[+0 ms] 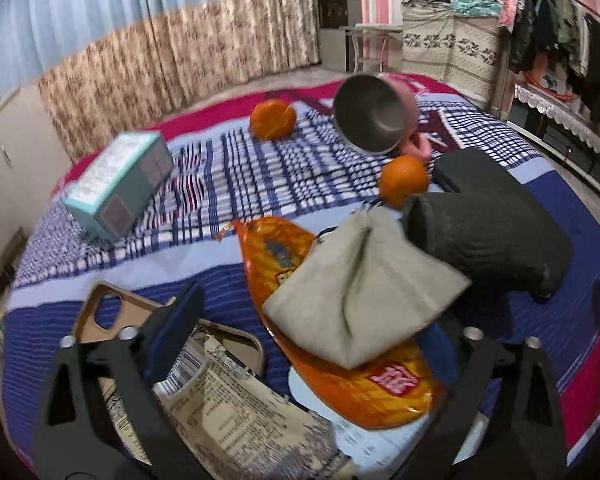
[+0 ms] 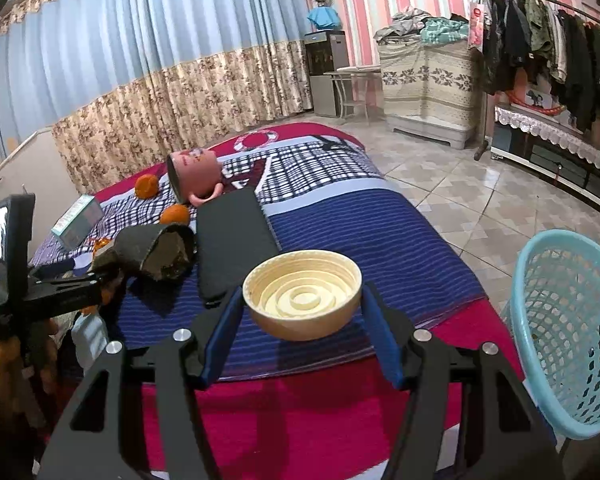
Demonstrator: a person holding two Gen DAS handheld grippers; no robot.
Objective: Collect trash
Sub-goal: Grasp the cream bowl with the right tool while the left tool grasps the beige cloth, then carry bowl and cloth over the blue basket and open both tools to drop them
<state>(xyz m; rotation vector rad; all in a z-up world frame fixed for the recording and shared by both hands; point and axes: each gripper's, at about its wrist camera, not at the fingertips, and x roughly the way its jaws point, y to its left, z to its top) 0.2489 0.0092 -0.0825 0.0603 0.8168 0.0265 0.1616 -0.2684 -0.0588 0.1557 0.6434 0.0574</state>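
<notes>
The right gripper's [image 2: 302, 334] jaws clamp a ribbed cream bowl-shaped piece [image 2: 302, 300] above the bed's [image 2: 360, 232] near edge, with the blue basket [image 2: 568, 332] just beside it. The left gripper's [image 1: 300, 364] jaws stand wide around a grey pouch [image 1: 360, 292] lying on an orange snack bag [image 1: 340, 380] — whether they touch it I cannot tell. Closing now risks pinching both together, since they overlap.

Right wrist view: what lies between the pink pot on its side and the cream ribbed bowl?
A long flat black pad lies there, in the right wrist view.
</notes>
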